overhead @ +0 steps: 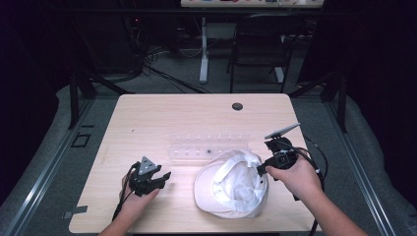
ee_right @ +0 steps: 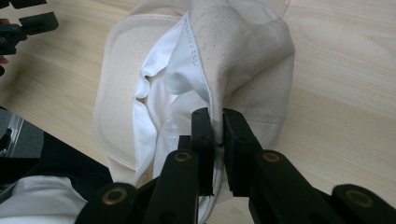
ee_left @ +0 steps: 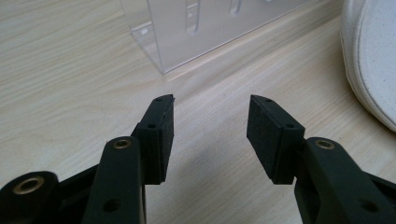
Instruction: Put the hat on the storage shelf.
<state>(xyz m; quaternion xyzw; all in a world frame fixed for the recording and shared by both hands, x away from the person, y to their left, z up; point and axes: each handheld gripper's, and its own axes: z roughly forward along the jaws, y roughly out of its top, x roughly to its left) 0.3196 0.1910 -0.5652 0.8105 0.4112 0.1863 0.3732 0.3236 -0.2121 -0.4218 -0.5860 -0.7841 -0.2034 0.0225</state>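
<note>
A white cap (overhead: 231, 184) lies upside down on the wooden table (overhead: 162, 118), its lining facing up and its brim toward the front. My right gripper (overhead: 262, 168) is shut on the cap's rim at its right side. In the right gripper view the cream fabric of the cap (ee_right: 233, 56) is pinched between the two black jaws of the right gripper (ee_right: 217, 123) and pulled upward. My left gripper (overhead: 164, 178) rests on the table left of the cap, open. Its pads (ee_left: 161, 130) stand apart over bare wood in the left gripper view, with nothing between them, and the cap's edge (ee_left: 369, 60) lies off to the right.
A clear plastic rack (overhead: 209, 146) with small pegs stands behind the cap, mid-table; its corner (ee_left: 187, 32) is just ahead of the left gripper. A round cable hole (overhead: 237, 106) sits near the far edge. Chairs and desk legs stand beyond the table.
</note>
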